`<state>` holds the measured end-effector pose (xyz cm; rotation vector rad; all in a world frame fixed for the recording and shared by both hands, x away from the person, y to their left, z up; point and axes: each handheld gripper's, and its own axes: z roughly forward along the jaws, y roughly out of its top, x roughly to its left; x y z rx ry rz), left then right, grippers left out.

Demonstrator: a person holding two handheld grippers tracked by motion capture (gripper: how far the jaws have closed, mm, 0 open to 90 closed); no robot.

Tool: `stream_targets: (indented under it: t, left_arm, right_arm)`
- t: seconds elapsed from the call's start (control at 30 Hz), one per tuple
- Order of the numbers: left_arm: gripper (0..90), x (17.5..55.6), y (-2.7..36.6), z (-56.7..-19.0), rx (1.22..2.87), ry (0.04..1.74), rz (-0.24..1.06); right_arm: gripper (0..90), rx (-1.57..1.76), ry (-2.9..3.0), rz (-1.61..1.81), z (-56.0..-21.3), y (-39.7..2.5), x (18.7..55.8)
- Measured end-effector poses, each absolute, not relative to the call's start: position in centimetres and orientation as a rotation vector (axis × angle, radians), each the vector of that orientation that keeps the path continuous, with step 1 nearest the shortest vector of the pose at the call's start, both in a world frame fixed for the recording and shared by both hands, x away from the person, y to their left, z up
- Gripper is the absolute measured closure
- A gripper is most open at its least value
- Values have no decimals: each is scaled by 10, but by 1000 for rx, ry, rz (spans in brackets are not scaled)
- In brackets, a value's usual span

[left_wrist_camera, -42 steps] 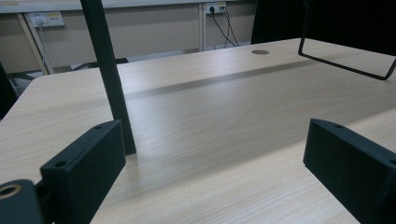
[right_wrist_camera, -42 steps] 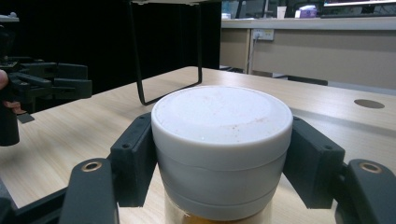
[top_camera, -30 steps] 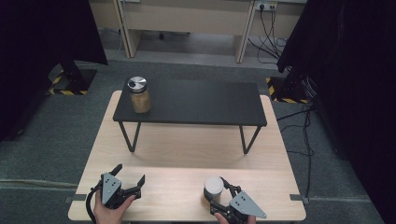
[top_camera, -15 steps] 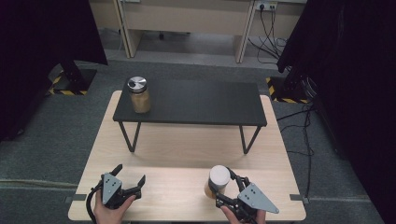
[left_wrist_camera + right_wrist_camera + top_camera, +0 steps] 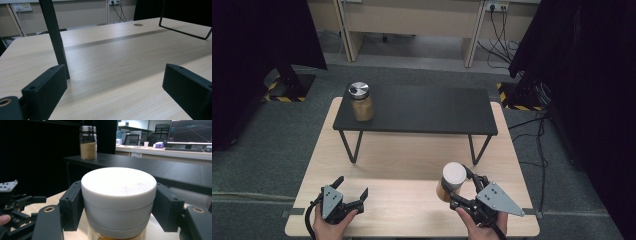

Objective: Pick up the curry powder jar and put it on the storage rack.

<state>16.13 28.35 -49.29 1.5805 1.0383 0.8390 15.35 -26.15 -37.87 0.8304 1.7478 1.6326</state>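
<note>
My right gripper [image 5: 458, 186] is shut on a white-lidded jar [image 5: 451, 181] of orange-brown contents, held above the wooden table [image 5: 412, 150] at its front right. In the right gripper view the jar's white lid [image 5: 117, 195] sits between both black jaws. A second jar [image 5: 361, 101] with a metal lid and tan powder stands on the left end of the black shelf [image 5: 422, 110]; it also shows far off as the metal-lidded jar [image 5: 88, 143]. My left gripper [image 5: 347, 192] rests open near the front left edge, with nothing between its jaws.
The black shelf stands on thin metal legs [image 5: 349, 146] across the back half of the table. One leg [image 5: 53, 37] rises close ahead of the left gripper. Bare wood [image 5: 402, 195] lies between the two grippers. Desks and cables stand beyond the table.
My right gripper has lifted the white-lidded jar and carried it slightly forward and right. The left gripper has stayed in place.
</note>
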Motion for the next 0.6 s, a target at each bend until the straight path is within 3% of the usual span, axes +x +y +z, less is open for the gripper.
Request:
stream_targets:
  t: [0.6]
  left_arm:
    - [49, 161, 284, -492, 1585, 1036, 836]
  right_arm:
    - [338, 783, 1714, 1597, -325, -263, 172]
